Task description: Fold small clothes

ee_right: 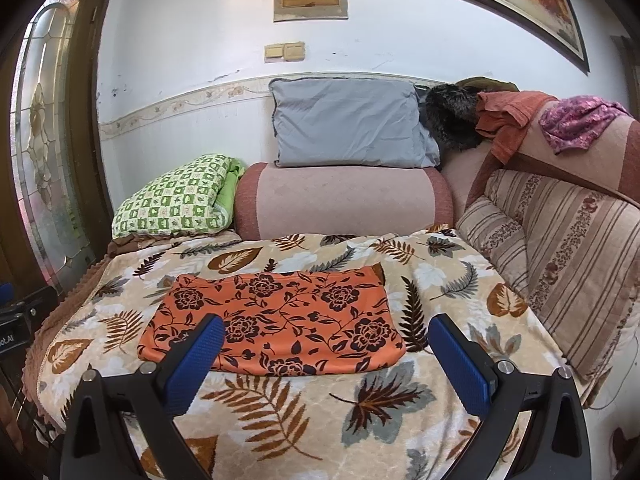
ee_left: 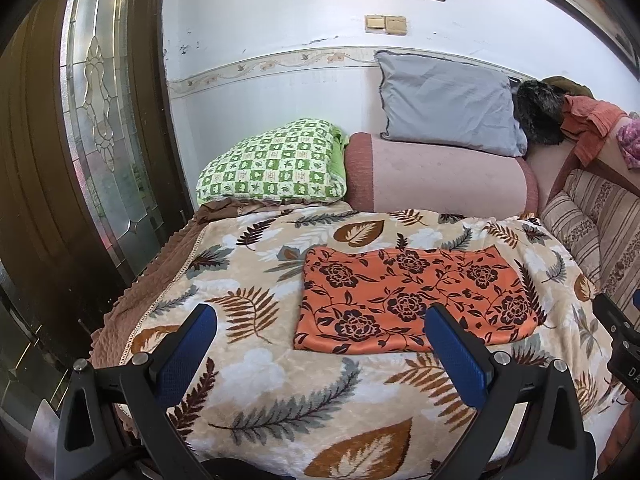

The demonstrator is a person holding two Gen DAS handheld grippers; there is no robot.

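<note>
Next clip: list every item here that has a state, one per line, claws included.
Left claw: open, empty, above the blanket.
Right claw: open, empty, not touching the cloth.
Orange floral cloth: folded into a flat rectangle, lying on the blanket.
Leaf-print blanket: spread over the seat.
Grey pillow: propped against the wall on the bolster.
Green checked quilt: folded, beside the bolster.

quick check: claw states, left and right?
Left claw: open, empty, short of the orange floral cloth.
Right claw: open, empty, also short of the cloth.
</note>
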